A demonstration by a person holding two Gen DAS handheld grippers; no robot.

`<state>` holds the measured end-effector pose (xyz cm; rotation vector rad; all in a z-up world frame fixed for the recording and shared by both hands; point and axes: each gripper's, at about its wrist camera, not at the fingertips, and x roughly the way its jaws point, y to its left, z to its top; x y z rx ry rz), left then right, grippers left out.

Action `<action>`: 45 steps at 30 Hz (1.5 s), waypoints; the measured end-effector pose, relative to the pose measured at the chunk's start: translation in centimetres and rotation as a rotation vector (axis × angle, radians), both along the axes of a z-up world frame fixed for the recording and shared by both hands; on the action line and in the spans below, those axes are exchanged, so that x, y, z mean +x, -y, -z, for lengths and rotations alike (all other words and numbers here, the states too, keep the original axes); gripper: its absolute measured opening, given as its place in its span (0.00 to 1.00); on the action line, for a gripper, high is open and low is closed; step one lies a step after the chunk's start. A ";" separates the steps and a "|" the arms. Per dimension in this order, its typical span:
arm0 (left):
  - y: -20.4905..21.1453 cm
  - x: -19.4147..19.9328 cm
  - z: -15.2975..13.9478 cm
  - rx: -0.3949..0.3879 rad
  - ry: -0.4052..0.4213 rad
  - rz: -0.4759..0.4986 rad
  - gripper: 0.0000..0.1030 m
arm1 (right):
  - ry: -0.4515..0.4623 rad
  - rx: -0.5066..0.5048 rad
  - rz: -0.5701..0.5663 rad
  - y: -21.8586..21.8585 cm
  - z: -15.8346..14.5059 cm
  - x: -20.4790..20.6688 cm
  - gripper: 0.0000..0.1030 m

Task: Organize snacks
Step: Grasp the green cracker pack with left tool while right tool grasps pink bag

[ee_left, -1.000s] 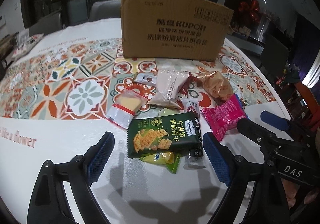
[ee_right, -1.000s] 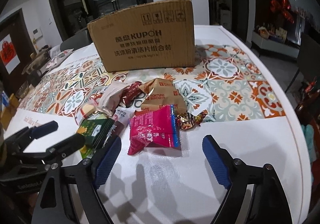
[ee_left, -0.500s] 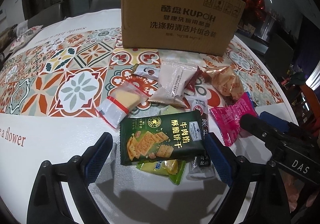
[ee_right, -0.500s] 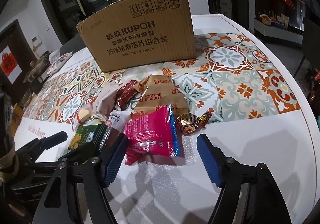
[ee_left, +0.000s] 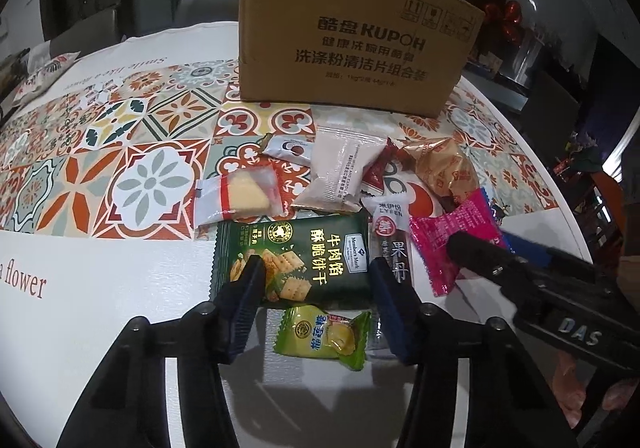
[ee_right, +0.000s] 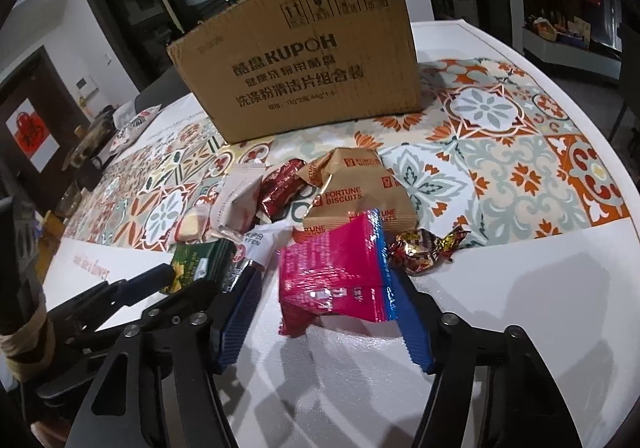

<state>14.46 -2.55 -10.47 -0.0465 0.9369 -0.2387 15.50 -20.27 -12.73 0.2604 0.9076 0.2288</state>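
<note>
A pile of snack packets lies on the table in front of a brown cardboard box [ee_left: 352, 44]. My left gripper [ee_left: 316, 308] is open, its blue pads on either side of the dark green cracker packet [ee_left: 296, 260], with a light green candy packet [ee_left: 324, 336] between the fingers nearer the camera. My right gripper [ee_right: 324, 308] is open, its pads flanking the pink packet [ee_right: 336, 276], which also shows in the left wrist view [ee_left: 452, 236]. The box shows in the right wrist view too [ee_right: 304, 76].
Other packets lie around: a clear-wrapped yellow cake [ee_left: 240, 196], a beige packet [ee_left: 344, 172], a tan Fortune Biscuits bag [ee_right: 356, 192], a gold-red foil candy [ee_right: 424, 248], a dark red packet [ee_right: 280, 184]. The table edge [ee_right: 624, 232] curves at right.
Both grippers have moved forward toward the pile. The left pads now straddle the green cracker packet, the right pads the pink packet, and both openings have narrowed.
</note>
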 end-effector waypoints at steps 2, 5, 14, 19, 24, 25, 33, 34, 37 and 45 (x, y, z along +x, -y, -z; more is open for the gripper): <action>0.0 -0.1 0.0 -0.003 0.005 0.002 0.49 | -0.022 0.011 -0.009 -0.1 0.4 0.2 0.54; -0.3 -0.3 -0.2 -0.011 0.011 0.000 0.43 | -0.013 0.021 -0.018 -0.3 0.5 0.2 0.44; -1.6 -1.0 0.1 -0.068 -0.031 -0.006 0.03 | 0.010 -0.052 -0.063 -2.0 -0.6 -0.8 0.40; -1.6 -1.5 -1.2 -0.011 0.013 0.079 0.42 | 0.038 -0.070 -0.081 -2.8 -1.7 -1.6 0.40; -0.9 -2.0 -2.4 0.191 0.160 0.242 0.49 | 0.056 -0.099 -0.090 -3.8 -2.9 -1.8 0.40; -0.8 -2.0 -2.6 0.216 0.183 0.280 0.50 | 0.059 -0.104 -0.094 -4.0 -3.1 -1.9 0.40; -0.1 -1.3 -2.0 0.369 0.247 0.552 0.57 | 0.052 -0.144 -0.130 -6.8 -3.3 -1.9 0.40; -0.2 -1.0 -1.8 0.367 0.240 0.566 0.57 | 0.055 -0.158 -0.131 -7.1 -3.2 -1.8 0.40; -0.4 -0.4 -1.3 0.369 0.225 0.619 0.60 | 0.057 -0.188 -0.145 -7.8 -2.9 -1.6 0.40; -1.5 1.4 0.1 0.381 0.161 0.702 0.64 | 0.039 -0.212 -0.167 -9.5 -2.1 -0.8 0.40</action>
